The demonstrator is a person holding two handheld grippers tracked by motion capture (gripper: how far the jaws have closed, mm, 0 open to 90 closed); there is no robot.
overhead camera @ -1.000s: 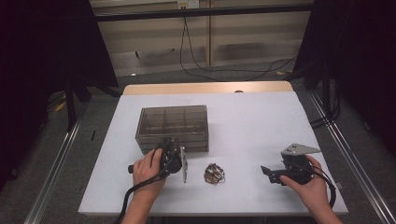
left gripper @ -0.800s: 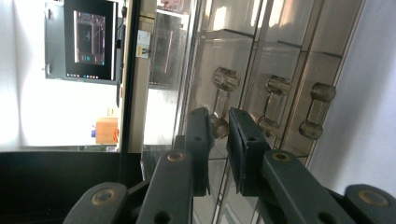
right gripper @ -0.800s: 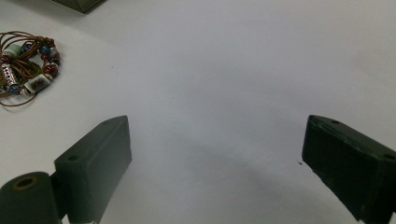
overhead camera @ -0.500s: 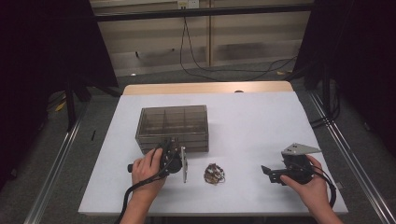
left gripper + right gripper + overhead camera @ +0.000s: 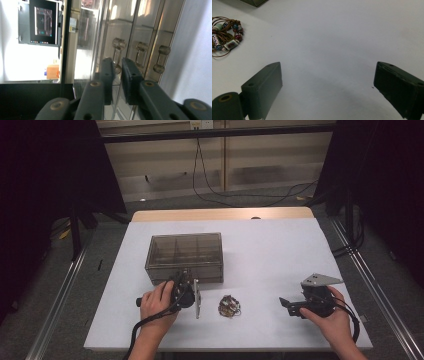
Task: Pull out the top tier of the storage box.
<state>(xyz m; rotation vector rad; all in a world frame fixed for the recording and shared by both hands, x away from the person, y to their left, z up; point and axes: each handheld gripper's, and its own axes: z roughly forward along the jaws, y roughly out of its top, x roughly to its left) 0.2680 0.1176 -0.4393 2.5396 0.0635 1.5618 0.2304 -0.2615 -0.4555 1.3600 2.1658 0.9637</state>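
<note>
A smoky clear plastic box with inner dividers stands on the white table, left of centre. My left gripper lies on its side against the box's front wall. In the left gripper view its jaws have just been closing and now hold the nearest of three clear handles on the box. A beaded bracelet on brown cord lies between the hands. My right gripper rests low at the right, open, with bare table between its jaws; the bracelet lies to its upper left.
The table's wooden far edge lies beyond the box. Cables trail on the floor behind. A dark monitor shows off to the side in the left gripper view.
</note>
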